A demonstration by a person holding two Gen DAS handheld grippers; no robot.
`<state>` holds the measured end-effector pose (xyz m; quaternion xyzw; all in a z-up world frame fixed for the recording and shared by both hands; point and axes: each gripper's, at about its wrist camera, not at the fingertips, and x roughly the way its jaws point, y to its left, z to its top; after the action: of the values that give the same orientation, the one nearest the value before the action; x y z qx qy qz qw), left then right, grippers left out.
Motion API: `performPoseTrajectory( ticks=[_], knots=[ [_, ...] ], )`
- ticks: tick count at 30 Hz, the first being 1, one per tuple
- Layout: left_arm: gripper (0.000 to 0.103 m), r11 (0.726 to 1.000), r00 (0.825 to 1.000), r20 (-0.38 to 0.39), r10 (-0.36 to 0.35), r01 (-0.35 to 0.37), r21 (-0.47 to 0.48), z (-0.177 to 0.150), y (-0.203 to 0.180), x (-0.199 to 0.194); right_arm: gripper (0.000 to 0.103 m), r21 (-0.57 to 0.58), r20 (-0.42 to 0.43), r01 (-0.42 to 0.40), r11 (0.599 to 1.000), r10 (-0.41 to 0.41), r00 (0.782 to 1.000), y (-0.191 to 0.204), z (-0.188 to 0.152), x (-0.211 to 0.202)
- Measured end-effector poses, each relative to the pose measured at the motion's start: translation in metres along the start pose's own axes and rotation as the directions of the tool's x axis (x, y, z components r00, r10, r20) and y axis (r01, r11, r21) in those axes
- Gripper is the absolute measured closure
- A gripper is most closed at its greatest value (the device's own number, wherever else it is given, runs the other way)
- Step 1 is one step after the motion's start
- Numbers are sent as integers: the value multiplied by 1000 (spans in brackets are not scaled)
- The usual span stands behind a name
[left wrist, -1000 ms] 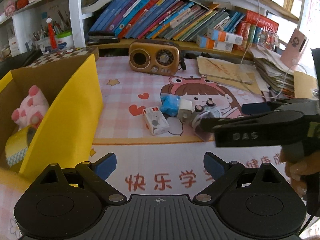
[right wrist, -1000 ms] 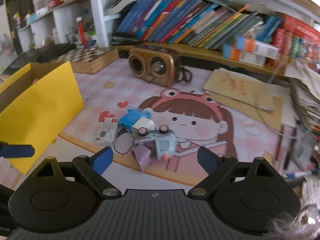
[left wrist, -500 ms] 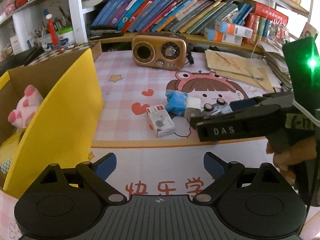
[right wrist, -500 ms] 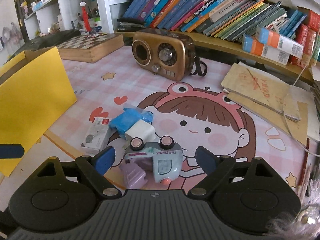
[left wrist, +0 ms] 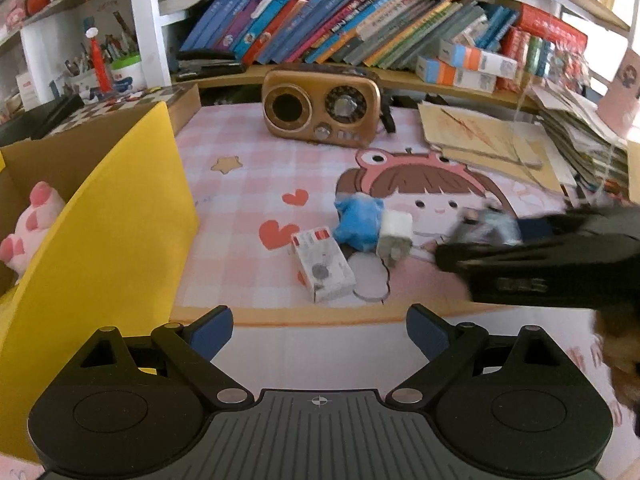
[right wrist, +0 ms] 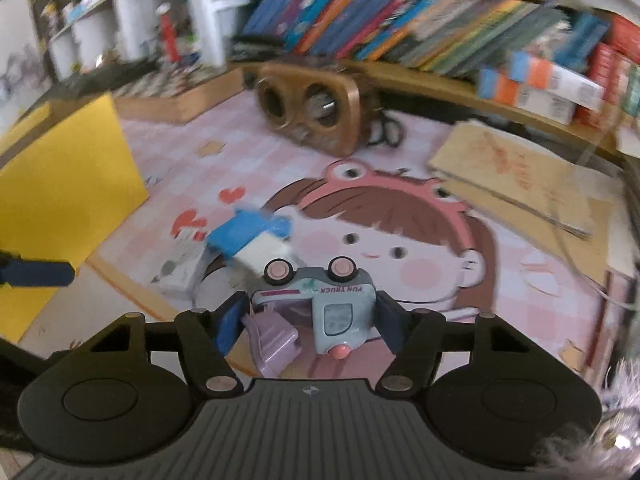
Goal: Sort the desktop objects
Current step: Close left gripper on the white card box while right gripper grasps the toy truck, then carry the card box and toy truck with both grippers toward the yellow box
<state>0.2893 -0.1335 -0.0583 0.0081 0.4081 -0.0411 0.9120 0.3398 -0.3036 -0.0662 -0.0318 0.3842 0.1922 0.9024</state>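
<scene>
Right wrist view: the right gripper [right wrist: 308, 320] has its two blue-padded fingers drawn in against a toy truck [right wrist: 320, 300], one pad at each end of it, so the claw is pinching the toy. It lies on its side, wheels turned away from the claw toward the shelf, its long axis running across the claw from pad to pad; the cab with its pink nose points toward the camera and slightly right, and the "FUN TRUCK" lettering reads upside down. A lilac hinged part [right wrist: 274, 338] of the toy hangs out just left of the cab, close to the left pad.

Just beyond the truck, up and left of the claw, lie a white cube [right wrist: 266, 256] under a blue wrapped object [right wrist: 244, 232], and left of them a white carton [right wrist: 180, 270] flat on the cartoon desk mat [right wrist: 400, 240]. Farther left stands the yellow cardboard box [right wrist: 68, 184], which already holds a pink plush [left wrist: 24, 232].

The left gripper [left wrist: 320, 332] is spread wide and holding nothing, above the near edge of the mat with the carton ahead of it.

Judging by this, the step in hand is the pickup of the truck. The next move calls for a lift clear of the neighbouring cube, then a carry leftward over the box wall, minding the dangling lilac part.
</scene>
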Motion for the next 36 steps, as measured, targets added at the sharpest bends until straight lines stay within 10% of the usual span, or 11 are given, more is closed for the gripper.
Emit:
performPoseTrajectory(
  ticks=[6, 15, 19, 36],
  knots=[
    [47, 989, 1000, 0, 8, -8, -149, 14, 11, 29, 38, 105, 1, 37, 994, -37, 999, -19, -9, -18],
    [51, 990, 1000, 3, 12, -11, -138, 25, 2, 54, 38, 114, -5, 3, 993, -2, 1000, -14, -18, -31],
    [72, 994, 1000, 13, 13, -11, -105, 26, 1, 55, 38, 117, -10, 6, 993, -5, 1000, -12, -21, -32],
    [75, 977, 987, 48, -150, 156, -143, 2, 26, -23, 38, 150, 0, 7, 989, -7, 1000, -1, -35, -57]
  ],
)
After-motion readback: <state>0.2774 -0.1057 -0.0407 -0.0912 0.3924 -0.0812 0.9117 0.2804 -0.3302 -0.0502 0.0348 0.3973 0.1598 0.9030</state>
